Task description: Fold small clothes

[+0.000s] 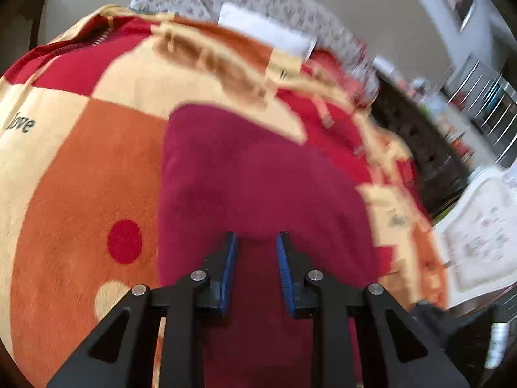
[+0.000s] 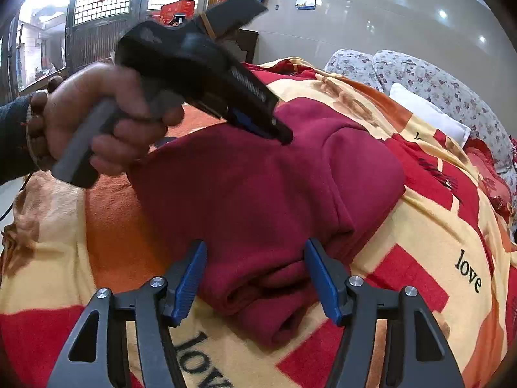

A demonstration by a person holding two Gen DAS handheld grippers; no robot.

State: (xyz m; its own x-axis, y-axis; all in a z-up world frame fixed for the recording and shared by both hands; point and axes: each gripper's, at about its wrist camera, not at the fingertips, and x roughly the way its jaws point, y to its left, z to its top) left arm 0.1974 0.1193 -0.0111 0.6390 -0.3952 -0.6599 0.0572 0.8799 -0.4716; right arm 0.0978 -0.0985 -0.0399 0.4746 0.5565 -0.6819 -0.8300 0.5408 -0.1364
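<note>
A dark red fleece garment lies folded on a patterned blanket; it also shows in the left wrist view. My left gripper hovers over the garment with its blue-padded jaws a little apart and nothing between them. In the right wrist view the left gripper points down with its tip on the garment's far part. My right gripper is wide open, its jaws on either side of the garment's rolled near edge.
The blanket is orange, cream and red with "love" printed on it. A floral pillow and a white pillow lie at the bed's far end. A white cloth-covered surface stands beside the bed.
</note>
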